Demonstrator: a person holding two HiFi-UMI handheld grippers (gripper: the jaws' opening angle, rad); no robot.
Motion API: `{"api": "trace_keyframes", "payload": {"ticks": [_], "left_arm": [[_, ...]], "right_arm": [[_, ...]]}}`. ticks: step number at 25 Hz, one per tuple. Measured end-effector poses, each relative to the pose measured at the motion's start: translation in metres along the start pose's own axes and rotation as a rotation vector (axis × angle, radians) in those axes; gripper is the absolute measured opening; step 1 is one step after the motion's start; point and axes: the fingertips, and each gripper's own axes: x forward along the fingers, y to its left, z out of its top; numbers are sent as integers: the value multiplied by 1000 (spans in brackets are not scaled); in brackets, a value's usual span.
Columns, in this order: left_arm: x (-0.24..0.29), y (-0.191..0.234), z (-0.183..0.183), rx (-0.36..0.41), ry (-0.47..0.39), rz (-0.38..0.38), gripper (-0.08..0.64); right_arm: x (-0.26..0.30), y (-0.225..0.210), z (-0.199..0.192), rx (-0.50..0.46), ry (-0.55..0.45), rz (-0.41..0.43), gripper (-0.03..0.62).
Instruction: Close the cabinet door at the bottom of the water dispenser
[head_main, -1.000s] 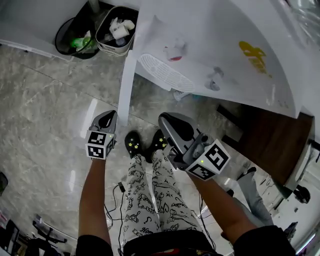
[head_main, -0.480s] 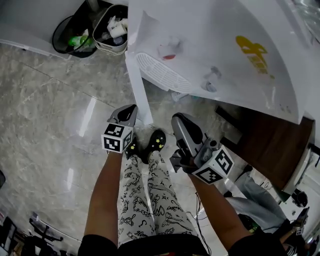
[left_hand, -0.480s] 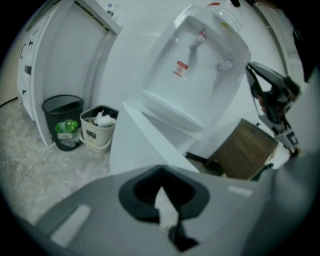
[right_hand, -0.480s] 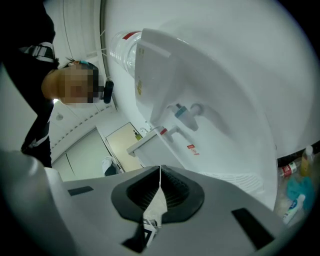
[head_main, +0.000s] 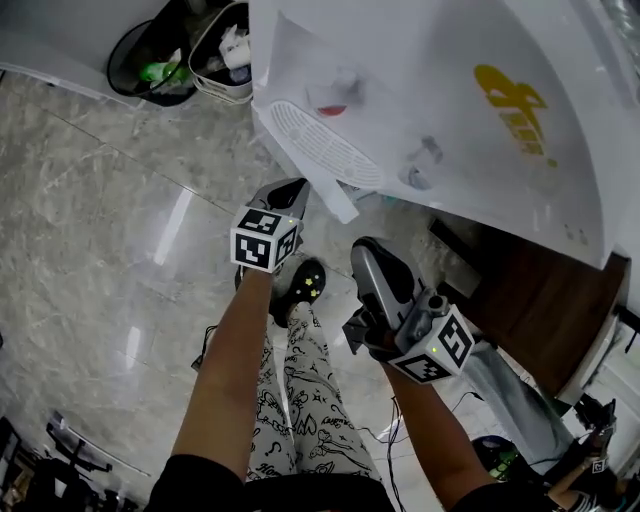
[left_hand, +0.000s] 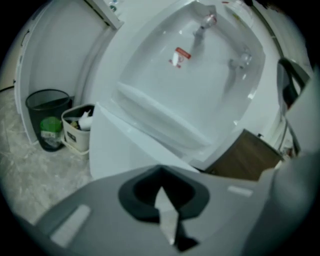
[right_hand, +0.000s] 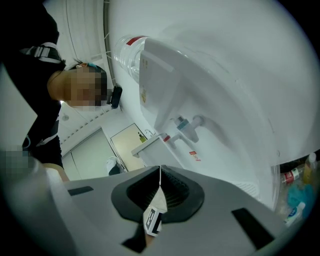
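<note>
White water dispenser (head_main: 440, 110) fills upper right of head view, yellow logo on front. Cabinet door (head_main: 322, 192) at its base = narrow white panel seen edge-on, ajar, slanting twd frame centre. Left gripper (head_main: 288, 190) at centre: jaws together, nothing betw them, tip just beside door edge, contact unclear. Right gripper (head_main: 368, 250) lower right of centre: jaws together too, empty, apart from door. Black bin (head_main: 150, 60) + pale basket (head_main: 222, 62) at upper left on grey marble floor (head_main: 90, 230).
</note>
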Motion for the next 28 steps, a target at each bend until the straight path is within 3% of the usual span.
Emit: {"api": "trace_keyframes", "payload": {"ticks": [7,10,15,18,24,28], "left_arm": [[25,-9,15,65,22,-12,-2],[31,-10,20,31,9,-22,-2],[34,-12,29,-93,-52,-47,-2],[33,-21,32,-64,-54,-67,-2],[-11,-23,29,-10,-44,-49,-2],[-62,-30,40,5,-84,-38,-2]], "right_arm": [[-12,-11,17,3,-50,-33,17],[-15,-8,21,-3,-50,-37,17],[-21,-11,28,-13,-59,-66,17],[-27,-13,34,-18,-67,-81,17],[-28,-1,44,-14,-90,-101,17],[-30,19,43,-32,-81,-106,17]]}}
